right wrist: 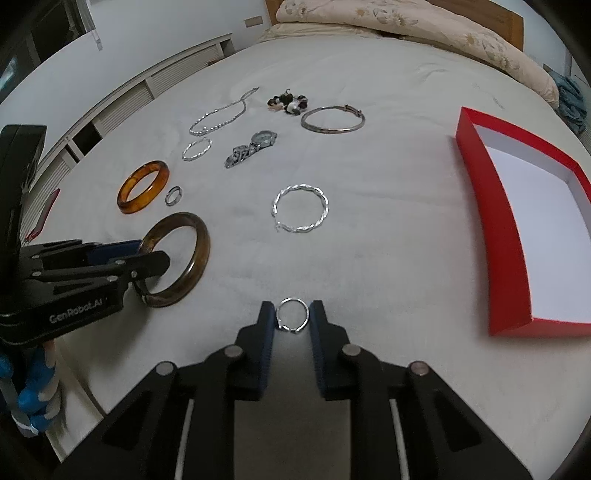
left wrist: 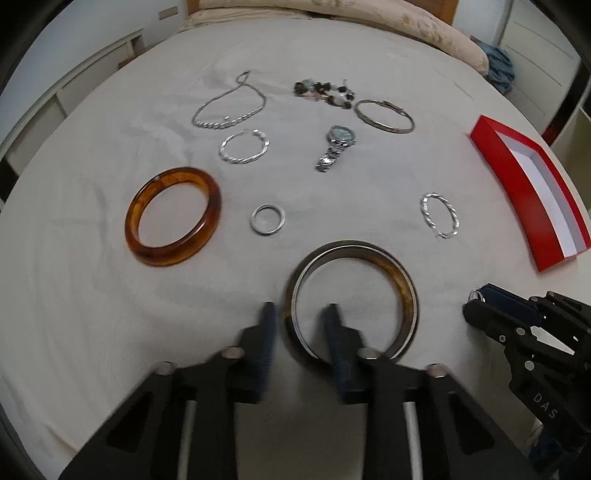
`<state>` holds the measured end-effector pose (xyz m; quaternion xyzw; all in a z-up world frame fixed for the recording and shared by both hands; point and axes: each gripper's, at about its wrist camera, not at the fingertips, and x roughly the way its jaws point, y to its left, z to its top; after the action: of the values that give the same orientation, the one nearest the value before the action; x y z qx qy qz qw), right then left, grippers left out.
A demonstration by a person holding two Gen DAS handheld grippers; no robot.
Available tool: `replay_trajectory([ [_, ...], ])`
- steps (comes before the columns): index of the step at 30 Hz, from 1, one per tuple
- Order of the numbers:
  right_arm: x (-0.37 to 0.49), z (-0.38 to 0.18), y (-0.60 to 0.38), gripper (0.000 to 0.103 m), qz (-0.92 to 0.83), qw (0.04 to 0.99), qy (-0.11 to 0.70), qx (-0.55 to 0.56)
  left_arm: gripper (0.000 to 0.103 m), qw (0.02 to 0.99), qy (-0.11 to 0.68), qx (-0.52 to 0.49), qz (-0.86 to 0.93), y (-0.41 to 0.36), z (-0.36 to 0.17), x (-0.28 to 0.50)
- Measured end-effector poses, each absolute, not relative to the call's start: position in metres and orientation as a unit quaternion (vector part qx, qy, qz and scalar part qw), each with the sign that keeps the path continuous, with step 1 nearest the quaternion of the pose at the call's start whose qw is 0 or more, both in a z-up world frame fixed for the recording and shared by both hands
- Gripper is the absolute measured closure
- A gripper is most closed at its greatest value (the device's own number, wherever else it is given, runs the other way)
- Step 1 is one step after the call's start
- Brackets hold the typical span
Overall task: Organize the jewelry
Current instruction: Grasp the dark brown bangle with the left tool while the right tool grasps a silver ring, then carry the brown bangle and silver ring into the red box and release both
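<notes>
Left gripper (left wrist: 300, 314): my jaws stand narrow astride the near-left rim of the dark brown bangle with a metal inner band (left wrist: 400, 288), low centre of the left wrist view. One finger is inside the ring, one outside. I cannot tell whether the pads press the rim.

Right gripper (right wrist: 292, 316): my jaws stand narrow with the thin silver wire ring (right wrist: 293, 303) between the tips, low centre of the right wrist view. The pads look to touch its sides.

Bangle look: thick, mottled brown, flat on the white bedsheet (left wrist: 369, 206).

Other jewelry: an amber translucent bangle (left wrist: 173, 216) at centre left, a small flat silver ring (left wrist: 267, 219) just beside it, a twisted silver bracelet (right wrist: 301, 208) mid-frame in the right view. Further up lie a silver chain necklace (left wrist: 229, 103), a steel wristwatch (left wrist: 336, 146) and a dark beaded bracelet (left wrist: 325, 92).

Box: a shallow red cardboard box with a white inside (right wrist: 517, 206) sits at the right edge of the frame.

Open room: bare sheet between the twisted bracelet and the box's left wall.

Far edge: a floral quilt (right wrist: 406, 18) along the top.
</notes>
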<state>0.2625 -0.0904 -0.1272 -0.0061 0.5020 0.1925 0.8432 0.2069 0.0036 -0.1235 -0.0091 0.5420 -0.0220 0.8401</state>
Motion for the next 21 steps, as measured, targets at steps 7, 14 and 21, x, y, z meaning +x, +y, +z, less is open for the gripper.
replay_trajectory([
  [7, 0.245, -0.111, -0.103, 0.085, 0.193, 0.848, 0.494, 0.017, 0.095, 0.837, 0.547, -0.013, -0.022, 0.001, -0.113, 0.198],
  [14, 0.210, -0.079, -0.129, 0.085, 0.175, 0.865, 0.470, 0.040, 0.095, 0.850, 0.527, -0.003, -0.018, -0.007, -0.082, 0.177],
  [21, 0.179, -0.047, -0.159, 0.085, 0.155, 0.884, 0.438, 0.048, 0.095, 0.865, 0.500, 0.008, -0.043, -0.036, -0.044, 0.161],
])
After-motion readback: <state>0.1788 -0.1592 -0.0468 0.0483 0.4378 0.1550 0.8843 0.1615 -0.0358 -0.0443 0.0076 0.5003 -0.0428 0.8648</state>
